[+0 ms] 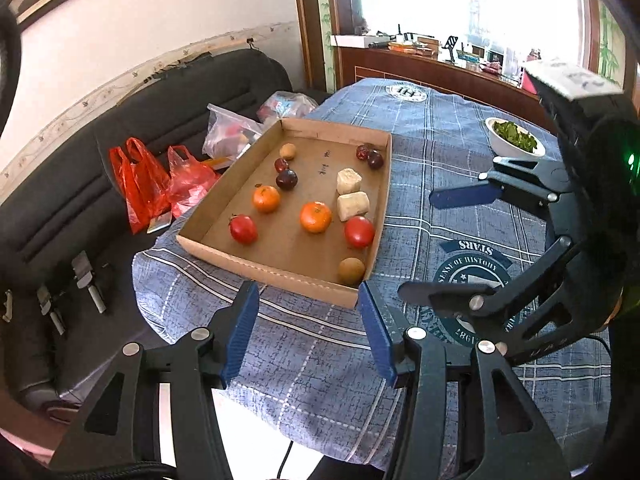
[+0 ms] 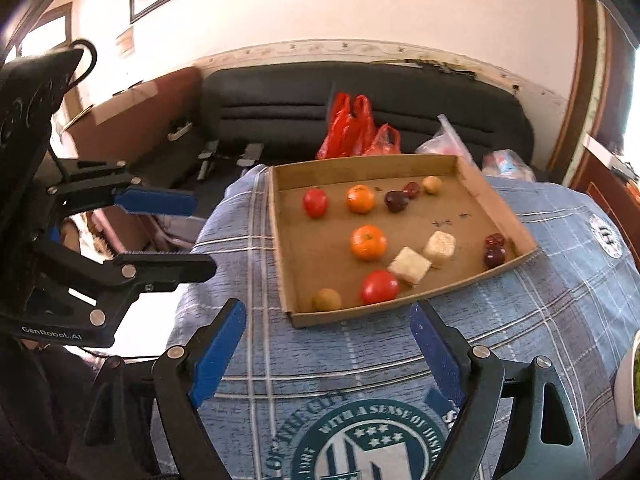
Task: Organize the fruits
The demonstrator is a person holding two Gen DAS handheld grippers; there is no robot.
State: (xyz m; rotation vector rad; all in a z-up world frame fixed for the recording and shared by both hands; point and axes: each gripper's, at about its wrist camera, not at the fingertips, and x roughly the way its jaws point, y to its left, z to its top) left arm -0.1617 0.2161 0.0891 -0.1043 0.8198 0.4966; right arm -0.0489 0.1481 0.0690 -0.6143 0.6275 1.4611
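Your left gripper (image 1: 308, 332) hangs over the blue plaid tablecloth (image 1: 420, 216) just short of the near wall of the shallow brown cardboard tray (image 1: 280, 272), its 2 blue-padded fingers (image 1: 242, 332) spread apart with nothing but cloth between them. Your right gripper (image 2: 328, 356) sits the same way on the other side — fingers (image 2: 216, 356) wide apart, empty, pointing down at the cloth in front of the tray's near corner. All the fruit lies loose on the tray floor, none of it touched by either gripper. From the left wrist view you can count 2 red tomatoes (image 1: 243, 229), one near the left wall and one close to the right wall, 2 orange tangerines (image 1: 315, 217) between them, 2 pale beige cubes (image 1: 353, 205) lying just beside each other, a round brown fruit (image 1: 351, 270) in the near right corner and a smaller tan one (image 1: 287, 151) toward the far wall. A dark purple plum (image 1: 286, 179) sits just beside a small red date (image 1: 281, 165) on the left, and another plum-and-date pair (image 1: 371, 156) rests against the far right wall. Beyond your right gripper a white bowl of chopped greens (image 1: 514, 140) stands on the cloth, well apart from the tray. Behind the table, red plastic bags (image 1: 140, 184) and clear bags (image 1: 228, 136) lie on a black sofa (image 1: 80, 200).
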